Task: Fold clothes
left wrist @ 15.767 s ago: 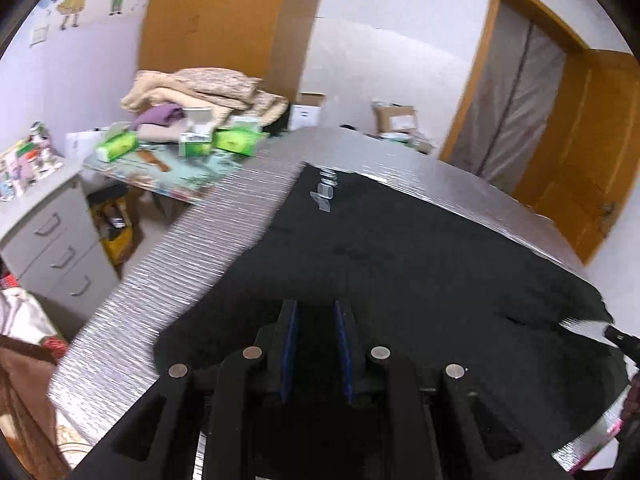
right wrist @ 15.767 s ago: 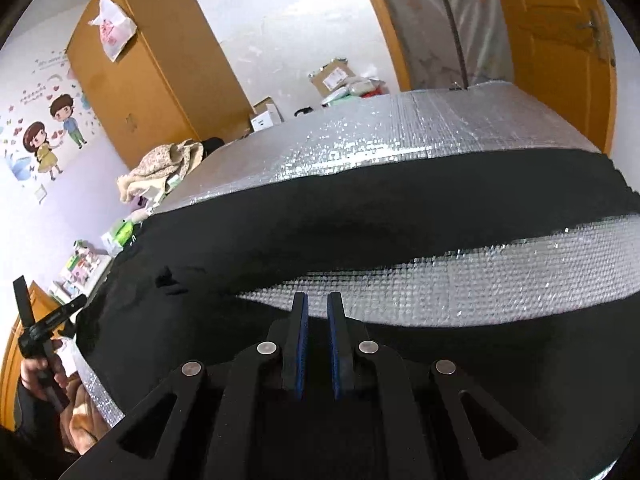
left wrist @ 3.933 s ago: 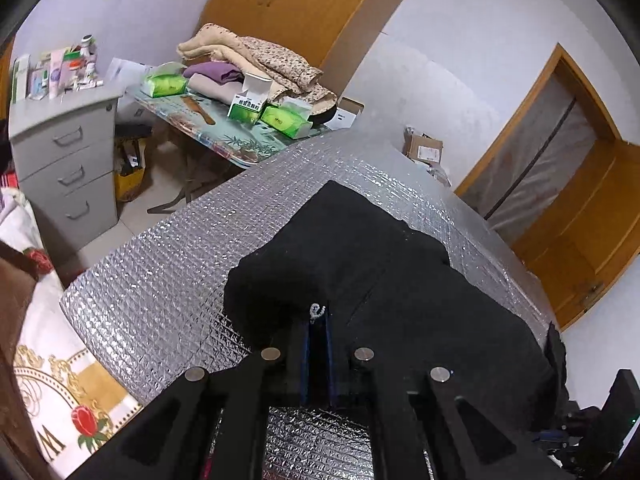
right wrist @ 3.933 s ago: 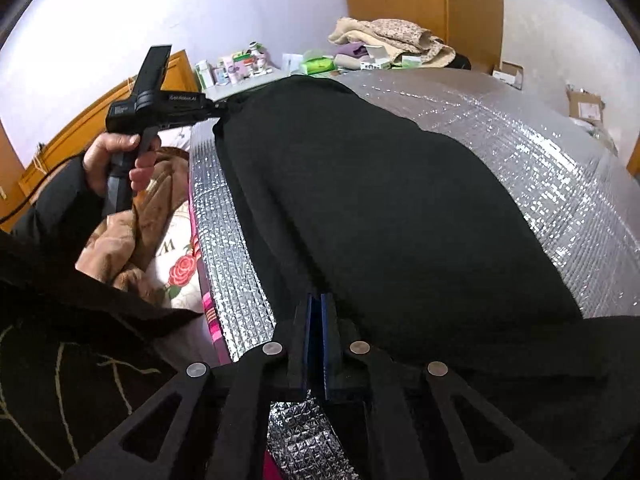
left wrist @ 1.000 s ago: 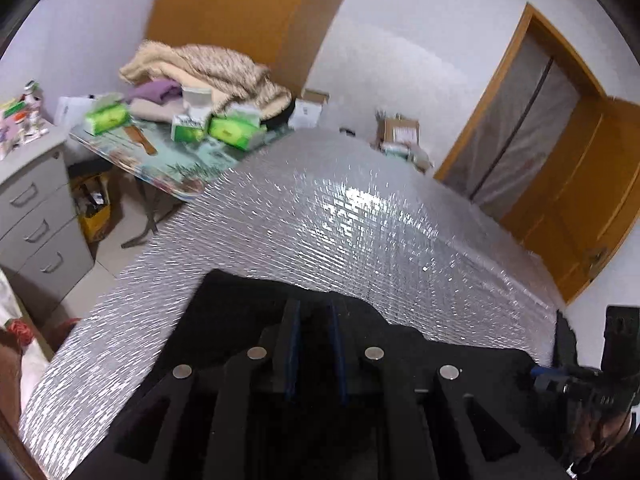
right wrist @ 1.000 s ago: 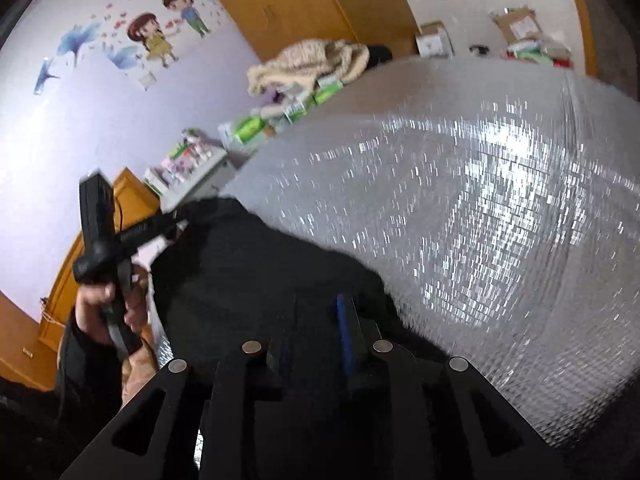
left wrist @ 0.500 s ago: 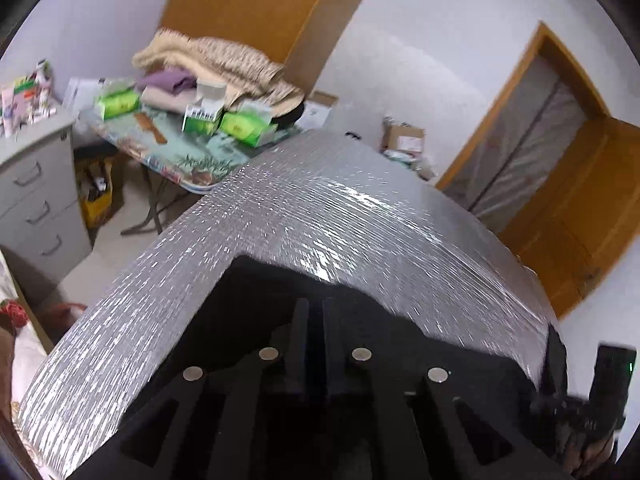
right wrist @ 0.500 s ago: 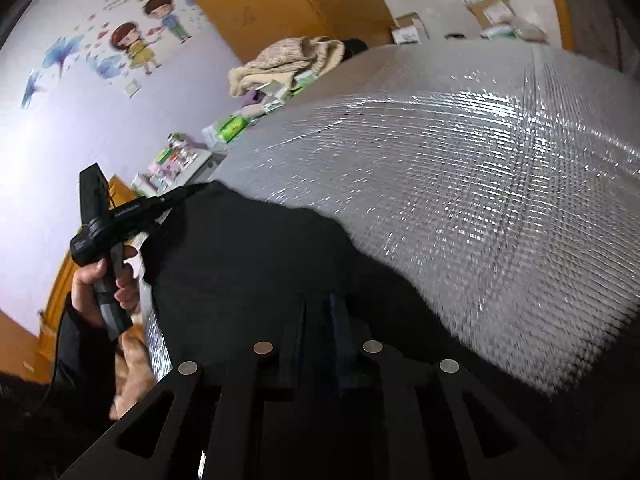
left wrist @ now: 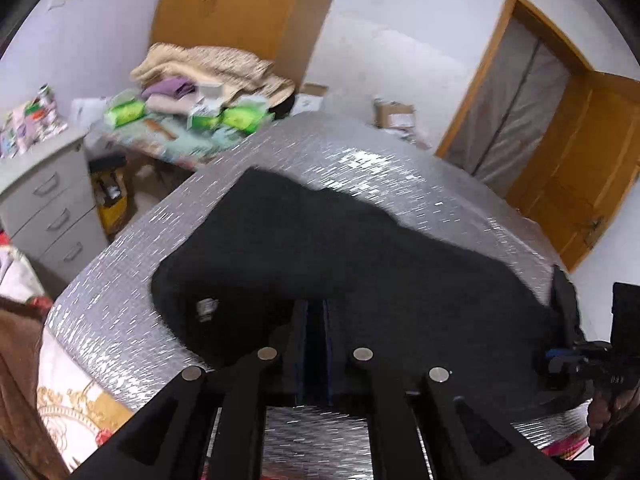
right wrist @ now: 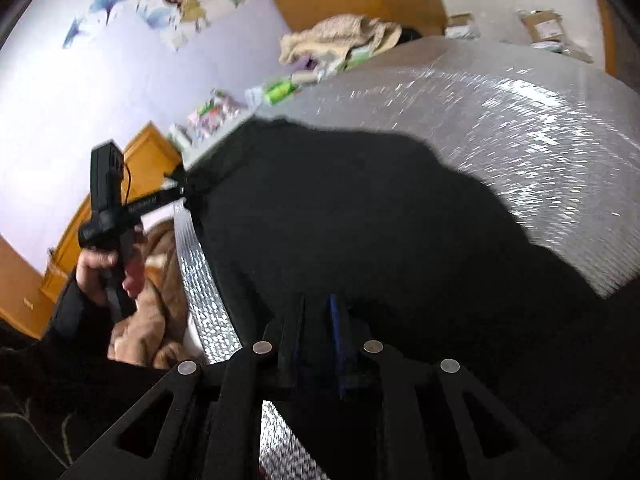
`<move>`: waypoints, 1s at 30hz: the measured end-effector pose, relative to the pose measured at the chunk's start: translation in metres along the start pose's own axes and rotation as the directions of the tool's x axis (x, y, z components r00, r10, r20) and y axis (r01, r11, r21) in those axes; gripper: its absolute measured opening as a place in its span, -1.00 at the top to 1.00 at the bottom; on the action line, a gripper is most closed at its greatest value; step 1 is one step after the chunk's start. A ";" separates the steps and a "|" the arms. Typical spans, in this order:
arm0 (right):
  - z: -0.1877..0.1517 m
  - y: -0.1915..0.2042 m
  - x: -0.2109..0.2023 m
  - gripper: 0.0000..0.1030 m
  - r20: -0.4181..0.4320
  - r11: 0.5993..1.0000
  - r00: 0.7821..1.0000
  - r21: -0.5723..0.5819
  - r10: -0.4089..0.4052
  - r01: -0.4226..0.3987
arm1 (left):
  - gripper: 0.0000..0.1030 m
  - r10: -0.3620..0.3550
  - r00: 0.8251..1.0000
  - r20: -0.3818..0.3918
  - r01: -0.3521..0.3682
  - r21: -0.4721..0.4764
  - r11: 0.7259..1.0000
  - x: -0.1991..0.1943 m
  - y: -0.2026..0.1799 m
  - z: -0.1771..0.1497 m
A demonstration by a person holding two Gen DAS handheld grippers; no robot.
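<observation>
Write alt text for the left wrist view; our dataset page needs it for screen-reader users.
The left hand-held gripper, fingers nearly closed, pinches the near edge of a black garment spread over a silver quilted mat. Behind stand a cluttered side table, grey drawers and a wooden door.

matt black cloth garment (left wrist: 340, 248) lies on a glossy, dimpled silver foil mat (left wrist: 400, 168); door (left wrist: 580, 168) of wood.

We are in a home bedroom. We see cartoon kid stickers (right wrist: 188, 0) on the purple wall, a big wooden wardrobe (left wrist: 228, 12), gray drawers (left wrist: 52, 216), piled blankets (left wrist: 212, 68) and a wooden door (left wrist: 580, 184).
</observation>
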State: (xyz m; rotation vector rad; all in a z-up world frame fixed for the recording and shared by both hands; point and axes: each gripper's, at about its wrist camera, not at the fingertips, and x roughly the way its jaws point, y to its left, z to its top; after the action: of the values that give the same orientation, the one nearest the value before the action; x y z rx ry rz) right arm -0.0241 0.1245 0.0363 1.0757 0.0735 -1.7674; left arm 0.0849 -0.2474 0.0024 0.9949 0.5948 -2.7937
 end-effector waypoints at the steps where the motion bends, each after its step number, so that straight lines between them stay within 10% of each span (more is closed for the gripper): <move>1: 0.000 -0.006 -0.012 0.72 0.040 0.999 0.999 0.029 -0.015 0.013 | 0.88 -0.017 1.000 0.010 0.017 0.011 1.000 -0.001 -0.008 0.002; 11: -0.013 -0.087 -0.103 0.48 0.223 0.887 0.909 0.390 -0.352 0.247 | 0.88 -0.206 0.975 -0.081 0.217 0.166 0.962 0.043 -0.104 -0.006; 21: 0.002 -0.114 -0.105 0.46 0.139 0.796 0.862 0.476 -0.488 0.374 | 0.88 -0.163 0.976 -0.148 0.195 0.240 0.951 0.074 -0.134 -0.016; 30: 0.023 -0.139 -0.069 0.46 -0.023 0.669 0.764 0.465 -0.645 0.579 | 0.85 -0.121 0.982 -0.146 0.157 0.271 0.950 0.080 -0.140 -0.025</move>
State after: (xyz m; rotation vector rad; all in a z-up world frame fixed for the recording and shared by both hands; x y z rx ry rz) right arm -0.1408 0.2294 0.0407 1.3479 -0.0782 -2.5720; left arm 0.0038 -0.1078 -0.0207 1.2370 0.2932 -3.0185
